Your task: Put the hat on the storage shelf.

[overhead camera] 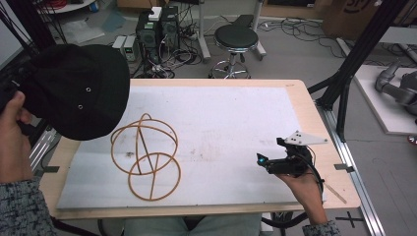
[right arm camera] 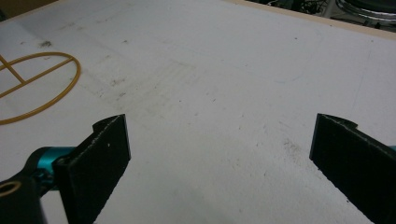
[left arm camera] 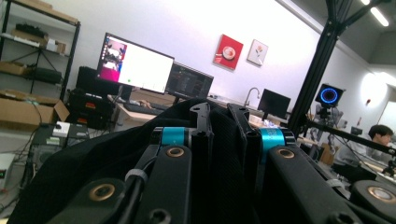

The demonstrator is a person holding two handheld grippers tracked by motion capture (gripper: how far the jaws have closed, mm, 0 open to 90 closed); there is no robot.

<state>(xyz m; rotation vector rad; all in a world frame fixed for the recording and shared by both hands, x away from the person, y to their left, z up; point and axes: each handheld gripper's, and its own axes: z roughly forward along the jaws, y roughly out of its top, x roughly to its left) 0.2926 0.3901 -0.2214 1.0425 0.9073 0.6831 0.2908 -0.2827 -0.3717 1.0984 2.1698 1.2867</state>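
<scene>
Up off the table's left edge, your left hand holds the left gripper with a black cap in it. The left gripper view shows both jaws drawn close together with a fold of the cap's dark woven cloth pinched between them; more cloth drapes over the gripper body on the left. From the high view, the cap hangs in the air above the near-left part of the surface, crown toward the camera, two small metal eyelets showing. Fabric looks matte and soft.

Below the cap, on the left half of the white mat, stands a wire stand: thin tan hoops, one lying flat as a base, others rising and crossing into a rough sphere shape. It is upright and apart from the cap.

Near the table's right edge, toward the near side, your right hand holds the right gripper low over the mat. Its jaws stand wide apart and hold nothing; the right gripper view shows their pads as rough, black and textured, with bare mat between them. The mat is white, scuffed with faint grey marks. The stand's base hoop sits at the far left of that view, well apart from the jaws.
</scene>
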